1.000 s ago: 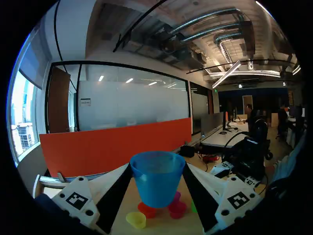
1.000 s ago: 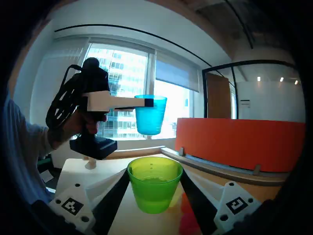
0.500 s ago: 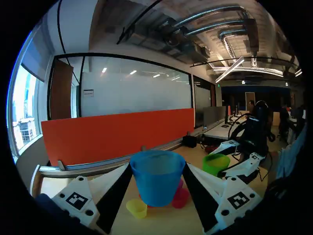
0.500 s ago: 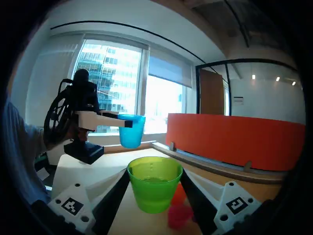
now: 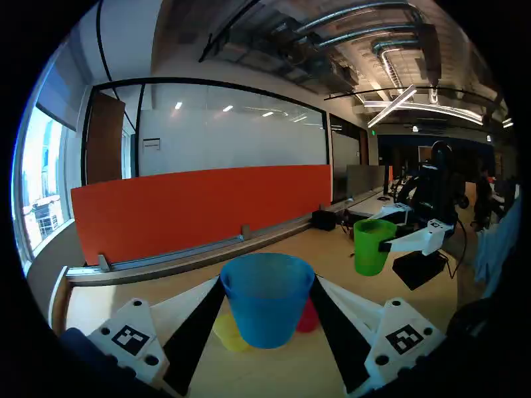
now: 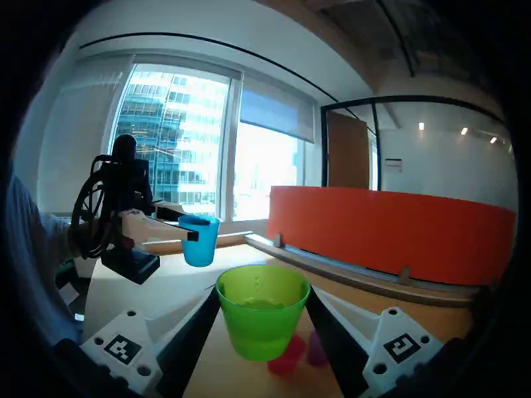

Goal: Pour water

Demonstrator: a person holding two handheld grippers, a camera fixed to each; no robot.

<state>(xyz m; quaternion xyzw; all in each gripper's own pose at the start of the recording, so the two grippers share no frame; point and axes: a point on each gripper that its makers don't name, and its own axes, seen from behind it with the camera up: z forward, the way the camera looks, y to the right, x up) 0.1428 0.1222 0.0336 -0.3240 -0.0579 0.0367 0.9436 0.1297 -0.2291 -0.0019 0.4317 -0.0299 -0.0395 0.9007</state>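
My left gripper (image 5: 267, 302) is shut on a blue plastic cup (image 5: 267, 300), held upright above the wooden table (image 5: 166, 292). In the right gripper view, that blue cup (image 6: 199, 240) hangs in the left gripper (image 6: 191, 235) at the left, above the table. My right gripper (image 6: 263, 318) is shut on a green cup (image 6: 263, 320) with a little liquid at its bottom. In the left gripper view, the green cup (image 5: 370, 247) is at the right, upright, held off the table by the right gripper (image 5: 385, 244). The two cups are apart.
Small cups lie on the table below: a yellow one (image 5: 226, 331) and a red one (image 5: 308, 318), seen as red (image 6: 287, 354) and purple (image 6: 316, 349) in the right gripper view. An orange divider panel (image 5: 199, 205) runs along the table's far edge. A sleeve (image 6: 33, 265) is at the left.
Both grippers came down toward the table with their cups. In the right gripper view the blue cup sank and shrank; in the left gripper view the green cup rose into fuller sight.
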